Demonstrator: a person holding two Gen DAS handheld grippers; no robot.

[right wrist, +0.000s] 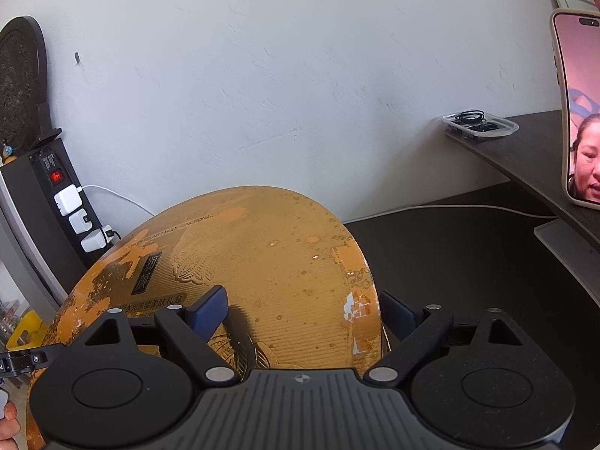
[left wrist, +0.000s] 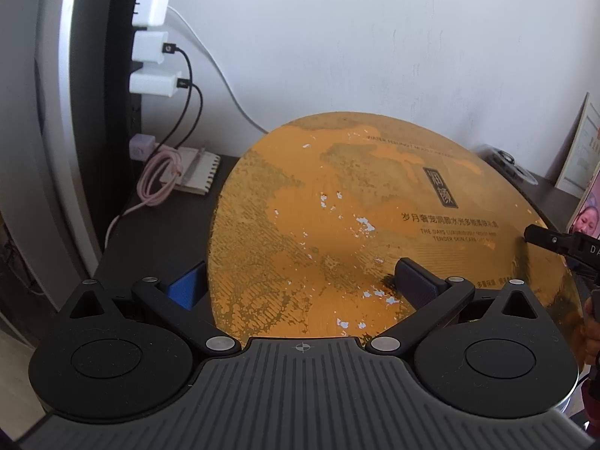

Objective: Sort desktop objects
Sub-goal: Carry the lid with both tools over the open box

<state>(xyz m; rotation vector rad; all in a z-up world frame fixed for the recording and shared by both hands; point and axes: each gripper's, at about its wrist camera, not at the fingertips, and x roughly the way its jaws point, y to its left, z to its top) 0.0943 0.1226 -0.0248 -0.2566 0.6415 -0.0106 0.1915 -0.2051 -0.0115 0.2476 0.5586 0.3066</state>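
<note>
- Right now I see the orange gift box point(left wrist: 337, 225), worn and flaking, filling the middle of my left wrist view, lying on the dark desk point(left wrist: 225, 165) close to the white wall.
- My left gripper point(left wrist: 300, 281) straddles the box's near left edge: one blue pad point(left wrist: 185, 287) sits off the side at 9 o'clock, the other finger point(left wrist: 416, 281) lies over the lid at 3 o'clock. The jaws stand wide; whether they squeeze the box I cannot tell.
- My right gripper point(right wrist: 303, 315) straddles the box's right edge, one pad on the lid at 9 o'clock, the other beyond the side at 3 o'clock. Spread wide; any clamping I cannot tell.
- At 10 o'clock, a power strip point(left wrist: 137, 56) carries white chargers point(left wrist: 150, 9).
- A phone point(right wrist: 579, 112) stands at 2 o'clock in the right view.
</note>
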